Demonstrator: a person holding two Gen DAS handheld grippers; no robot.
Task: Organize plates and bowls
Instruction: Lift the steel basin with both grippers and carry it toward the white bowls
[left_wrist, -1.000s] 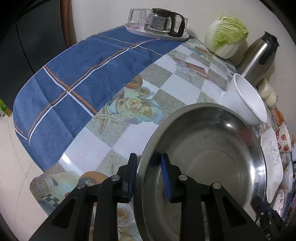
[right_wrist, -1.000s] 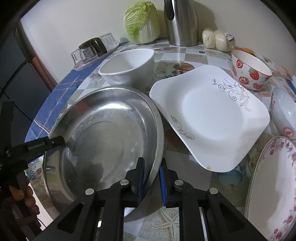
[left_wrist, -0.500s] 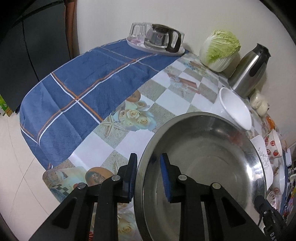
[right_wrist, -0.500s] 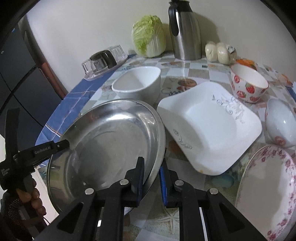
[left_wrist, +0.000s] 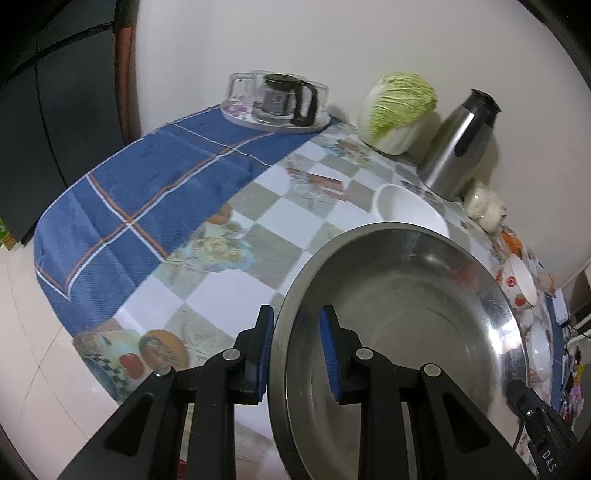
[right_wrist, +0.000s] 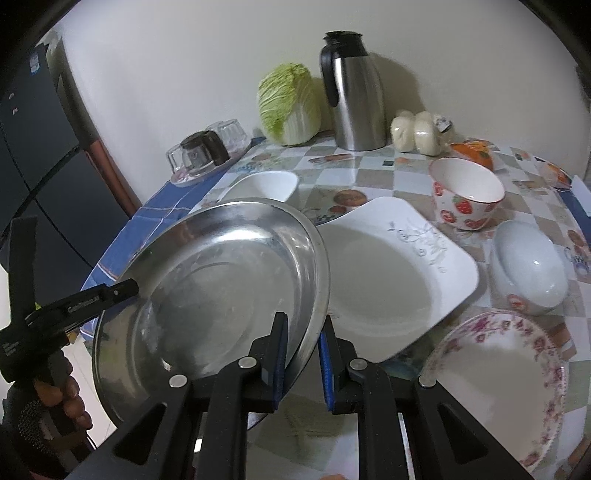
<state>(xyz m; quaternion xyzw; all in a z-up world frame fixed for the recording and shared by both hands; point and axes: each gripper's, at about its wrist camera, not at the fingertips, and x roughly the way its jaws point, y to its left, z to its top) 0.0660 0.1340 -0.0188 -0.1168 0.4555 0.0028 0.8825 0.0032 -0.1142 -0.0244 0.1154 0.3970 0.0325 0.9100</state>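
Steel basin: stainless steel basin (right_wrist: 221, 291), the biggest vessel here, hangs tilted above the table (left_wrist: 236, 266) instead of resting on it as a second ago; both views have drawn back and up, so more tabletop shows beneath it.
Meaning for the task: the lift looks done, and the carry to a stacking spot is my guess for the next step; the blue cloth (left_wrist: 147, 199) side lies open.
Square plate: white square plate (right_wrist: 391, 273) lies just beside the basin's right rim, now clear of it.
Floral plate: pink-flowered plate (right_wrist: 498, 391) sits at the near right edge, cut off by the frame.
Bowls: white bowl (right_wrist: 266, 184) behind the basin, strawberry bowl (right_wrist: 465, 192) and an upturned pale bowl (right_wrist: 528, 269) to the right, untouched.
Left tongs: left tongs (left_wrist: 295, 350) clamp the basin's near rim, pads either side, narrow gap.
Right tongs: right tongs (right_wrist: 303, 358) pinch the opposite rim, almost closed.
Hidden: the basin's underside and the table under it are unseen; its lower edge leaves both frames.
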